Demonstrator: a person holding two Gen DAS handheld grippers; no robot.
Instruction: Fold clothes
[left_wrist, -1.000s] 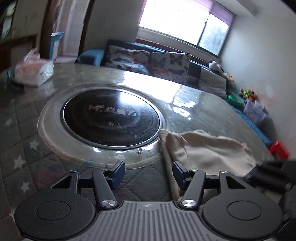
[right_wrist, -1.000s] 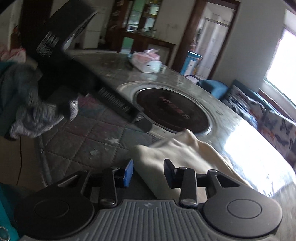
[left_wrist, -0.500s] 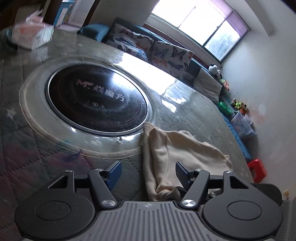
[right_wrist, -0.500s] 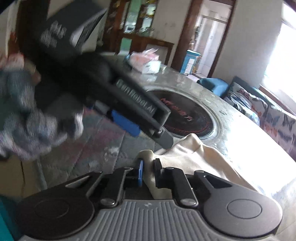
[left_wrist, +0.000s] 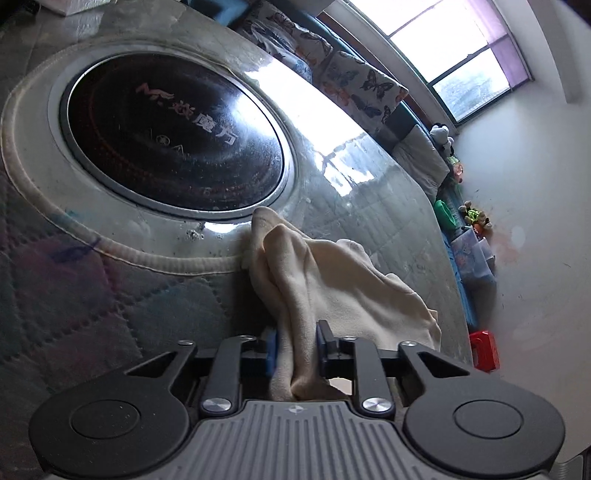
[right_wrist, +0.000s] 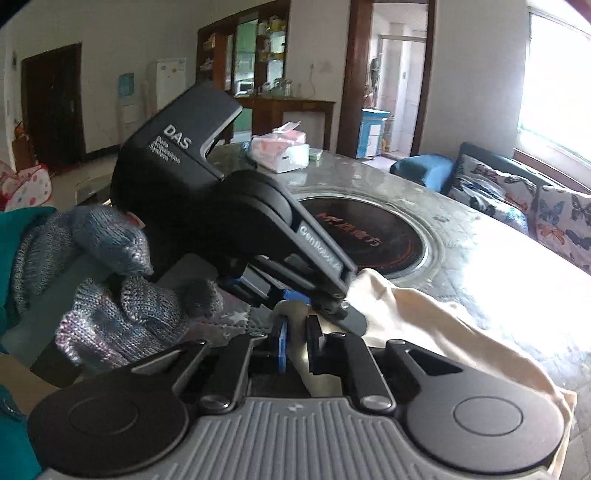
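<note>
Right now I have both claws pinched on the cream cloth (left_wrist: 332, 280), which lies bunched on the quilted table (left_wrist: 92, 306) just beside the rim of the round black cooktop (left_wrist: 173, 147). My left gripper (left_wrist: 295, 350) is narrowed onto a gathered fold of it; the fabric runs up between the pads and away toward the cooktop, its far corner touching the metal rim. From the right wrist view, my right gripper (right_wrist: 297, 341) is also closed down on a thin edge of the cloth (right_wrist: 424, 314), with the rest spreading off to the right across the table. I see the left gripper's body (right_wrist: 236, 221) just ahead of it, held by a hand in a knit glove (right_wrist: 118, 295), so the two claws sit close together on the same end of the cloth.
</note>
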